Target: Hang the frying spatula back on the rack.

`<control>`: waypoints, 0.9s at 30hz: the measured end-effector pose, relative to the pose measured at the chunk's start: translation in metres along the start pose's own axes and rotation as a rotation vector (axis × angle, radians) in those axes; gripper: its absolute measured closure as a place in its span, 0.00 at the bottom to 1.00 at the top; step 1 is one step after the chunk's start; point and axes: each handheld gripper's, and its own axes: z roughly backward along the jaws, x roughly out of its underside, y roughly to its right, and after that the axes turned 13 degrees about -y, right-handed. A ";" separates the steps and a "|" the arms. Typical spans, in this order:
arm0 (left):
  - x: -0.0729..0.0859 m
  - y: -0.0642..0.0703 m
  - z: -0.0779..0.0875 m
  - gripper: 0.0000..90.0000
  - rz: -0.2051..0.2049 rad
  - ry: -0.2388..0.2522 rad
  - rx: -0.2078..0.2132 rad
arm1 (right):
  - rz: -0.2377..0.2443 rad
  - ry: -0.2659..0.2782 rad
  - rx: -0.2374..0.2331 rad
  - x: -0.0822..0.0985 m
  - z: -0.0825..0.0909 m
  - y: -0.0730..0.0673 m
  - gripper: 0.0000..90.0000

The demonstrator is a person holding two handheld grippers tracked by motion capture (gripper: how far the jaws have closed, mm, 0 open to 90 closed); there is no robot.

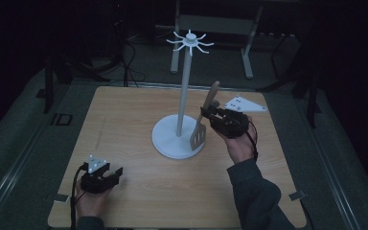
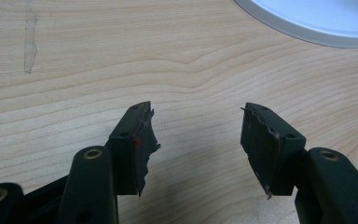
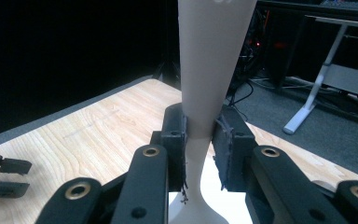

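We hold a wooden spatula (image 1: 205, 120) by its handle in our right gripper (image 1: 210, 115), jaws clamped on it, the slotted blade hanging down over the round base of the white stand (image 1: 178, 136) and the handle tip pointing up. In the right gripper view the pale handle (image 3: 204, 93) runs straight up between the pads. Our left gripper (image 1: 117, 173) rests low near the front left of the worktop (image 1: 124, 124), jaws wide and holding nothing. The hooks (image 1: 190, 41) at the top of the pole sit well above the spatula. We judge the risks as follows: the blade could knock the pole and tip the stand, since nothing steadies its base, or the handle could slip in our grip as we raise it towards a hook.
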 end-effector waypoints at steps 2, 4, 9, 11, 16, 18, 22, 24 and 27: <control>0.000 0.000 0.000 0.49 0.000 0.001 0.000 | 0.001 0.001 0.002 -0.002 0.000 0.001 0.83; 0.000 0.000 0.000 0.49 0.003 0.001 0.000 | 0.000 0.002 0.006 -0.004 -0.001 0.001 0.83; 0.000 0.000 0.000 0.49 -0.001 -0.002 0.000 | -0.004 0.006 0.005 -0.009 -0.001 0.003 0.83; 0.000 0.000 0.000 0.49 -0.002 -0.002 -0.002 | -0.004 0.007 0.007 -0.011 -0.001 0.004 0.83; 0.000 0.000 0.000 0.49 0.003 -0.001 -0.002 | -0.012 0.016 0.006 -0.018 -0.001 0.006 0.83; 0.000 0.000 0.000 0.49 0.004 0.000 -0.002 | -0.007 0.020 0.009 -0.020 0.000 0.007 0.83; 0.000 0.000 0.000 0.50 -0.001 -0.002 -0.002 | -0.001 0.019 0.012 -0.026 0.000 0.007 0.83; 0.000 0.000 0.000 0.50 0.000 -0.001 -0.002 | 0.004 0.017 0.015 -0.029 0.000 0.007 0.83; 0.000 0.000 0.000 0.50 0.000 -0.001 -0.002 | 0.014 0.014 0.021 -0.033 0.001 0.007 0.83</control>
